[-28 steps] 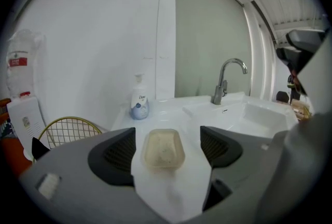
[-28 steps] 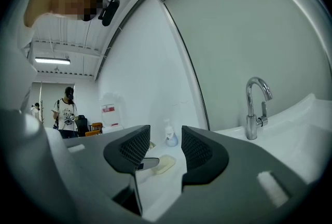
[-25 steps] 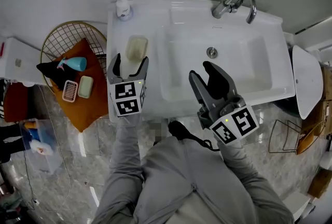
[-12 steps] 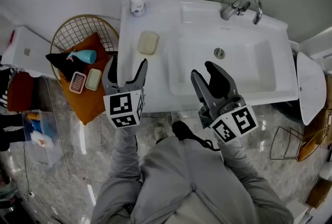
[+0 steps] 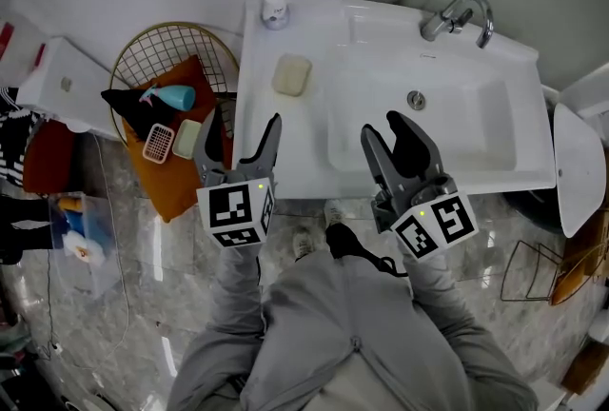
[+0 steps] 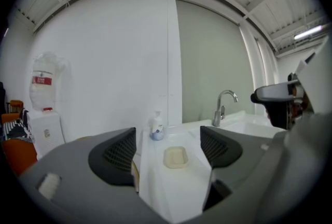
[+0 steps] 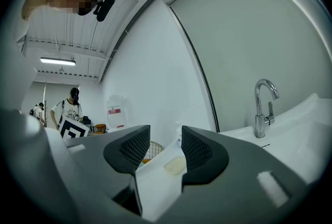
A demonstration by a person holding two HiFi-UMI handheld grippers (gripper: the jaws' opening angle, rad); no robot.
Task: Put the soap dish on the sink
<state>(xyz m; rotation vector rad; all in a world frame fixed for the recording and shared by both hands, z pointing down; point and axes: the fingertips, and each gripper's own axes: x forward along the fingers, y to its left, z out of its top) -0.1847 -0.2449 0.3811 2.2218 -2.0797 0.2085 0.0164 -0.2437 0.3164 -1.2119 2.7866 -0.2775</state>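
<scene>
Soap dish (image 5: 291, 74) sits on the flat left part of the white sink (image 5: 285, 162), a little in front of the small soap bottle (image 5: 274, 8). Your left gripper (image 5: 243, 121) hangs over the sink's front left edge. Its jaws are wide apart with nothing in them. Your right gripper (image 5: 379, 125) hangs over the front of the bowl. Its jaws are apart and hold nothing too. A wire basket (image 5: 157, 43) is left of the sink.
</scene>
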